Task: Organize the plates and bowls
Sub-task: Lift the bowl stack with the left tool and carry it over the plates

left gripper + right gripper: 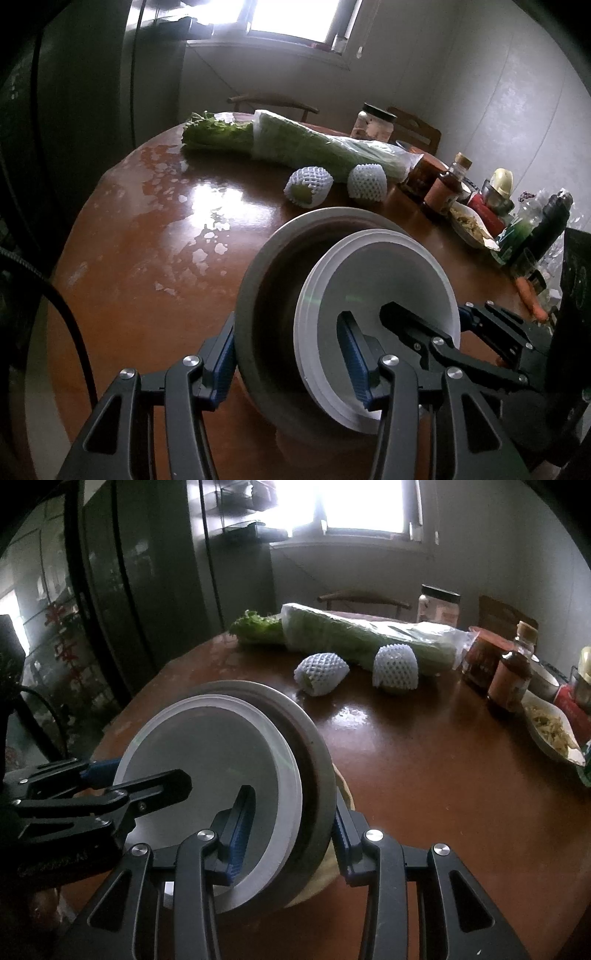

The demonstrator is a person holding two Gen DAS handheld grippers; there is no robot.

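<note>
Both sets of fingers are clenched on one nested stack, the left gripper (291,365) pinching its left rim and the right gripper (291,842) its right rim, so the grey bowl (255,295) holding white plates (373,273) sits between them, low over the surface (147,240).

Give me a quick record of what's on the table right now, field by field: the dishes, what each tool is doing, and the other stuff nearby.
dishes: white plate nested in a grey bowl, tilted, over the brown table
left tool: clamped on the stack's rim, one finger outside the bowl, one on the plate
right tool: clamped on the opposite rim
under the stack: a pale dish, partly hidden
behind: bagged greens, two fruits in foam nets
right edge: sauce bottle, lidded jar, snack bag
</note>
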